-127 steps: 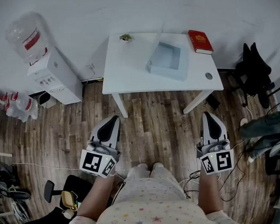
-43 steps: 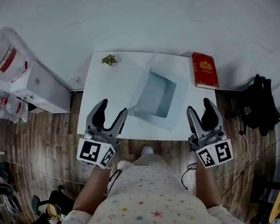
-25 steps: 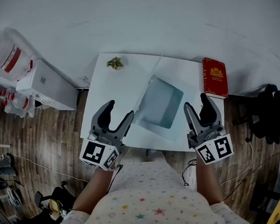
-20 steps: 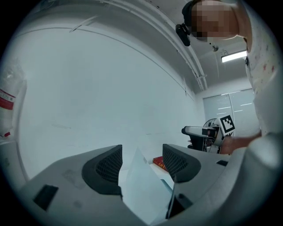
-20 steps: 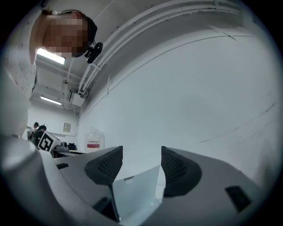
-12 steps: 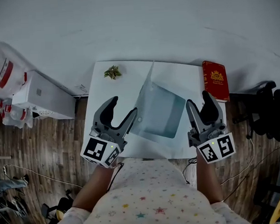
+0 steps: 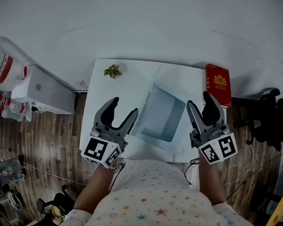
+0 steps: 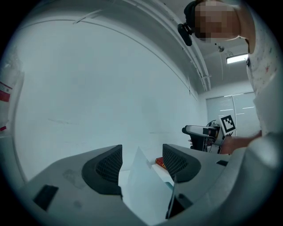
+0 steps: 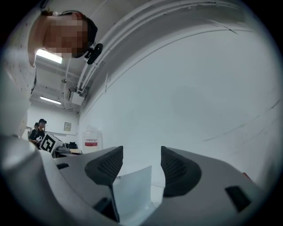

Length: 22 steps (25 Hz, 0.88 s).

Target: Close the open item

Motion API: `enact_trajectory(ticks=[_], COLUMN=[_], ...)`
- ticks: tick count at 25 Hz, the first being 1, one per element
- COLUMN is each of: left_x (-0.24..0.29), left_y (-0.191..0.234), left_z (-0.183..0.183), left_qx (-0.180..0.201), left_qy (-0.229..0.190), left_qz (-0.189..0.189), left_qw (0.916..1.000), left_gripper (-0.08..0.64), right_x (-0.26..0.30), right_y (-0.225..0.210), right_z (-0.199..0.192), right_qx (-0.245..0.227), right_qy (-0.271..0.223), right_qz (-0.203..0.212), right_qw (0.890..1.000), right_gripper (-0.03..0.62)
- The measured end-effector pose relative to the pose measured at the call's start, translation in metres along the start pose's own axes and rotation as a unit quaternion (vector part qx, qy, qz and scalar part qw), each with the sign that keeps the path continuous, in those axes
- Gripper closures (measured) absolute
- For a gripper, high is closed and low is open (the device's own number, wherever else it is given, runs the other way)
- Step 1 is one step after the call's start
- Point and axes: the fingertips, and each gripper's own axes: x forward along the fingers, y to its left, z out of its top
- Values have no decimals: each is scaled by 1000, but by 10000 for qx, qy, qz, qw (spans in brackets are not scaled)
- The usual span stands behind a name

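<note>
On the table, box: the box (image 7: pixel 160 114) is seen at the centre of the white table (image 7: pixel 101 100), pale blue inside, open to the camera, turned a little askew to the table's edges.
Lid: the lid (image 9: pixel 132 189) is found raised, a pale panel standing up from the box; in both gripper views it is framed in the gap between the jaws, beyond the pads.
Left gripper: the left gripper (image 7: pixel 123 109) is held at 9 o'clock of the box, just beside its left wall, over the table's near left part. It is released, with the jaws spread wide and nothing clamped between the ribbed pads (image 8: pixel 108 164).
Right gripper: the right gripper (image 7: pixel 200 101) is held at 3 o'clock of the box, near its right wall. It too is released, jaws well apart, pads (image 9: pixel 176 170) bare.
Book: a red book (image 7: pixel 218 84) is laid flat at the table's right edge, at 2 o'clock of the box, apart from it.
Plant: a small green plant (image 7: pixel 112 71) is set near the far left corner, at 10 o'clock of the box, well apart.
Beyond the table: a white dispenser (image 7: pixel 40 90) with a water bottle (image 7: pixel 0 60) is placed at 9 o'clock on the wood floor (image 7: pixel 47 139); a dark chair (image 7: pixel 266 122) is seen at 3 o'clock.
</note>
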Motion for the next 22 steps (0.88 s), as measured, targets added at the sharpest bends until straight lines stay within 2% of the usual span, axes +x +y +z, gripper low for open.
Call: enact_trajectory(ticks=[5, 10, 15, 22], left_x=[4, 4, 9, 14], left_y=[-7, -9, -12, -9], left_z=[-8, -31, -38, -53], left_qx=[-21, -219, -198, -112], left_qy=[92, 295, 382, 802], left_qz=[71, 129, 127, 196], left_qw=[9999, 9992, 9990, 9965], left_gripper=[295, 295, 295, 300], right_x=[-6, -11, -13, -14], right_y=[-11, -15, -18, -20], right_z=[-2, -10, -16, -18], right_qx=[53, 159, 191, 225], right_qy=[8, 13, 31, 61], right_qz=[39, 124, 173, 224], right_qw=[10000, 9998, 9997, 9995], right_gripper=[342, 344, 345, 347])
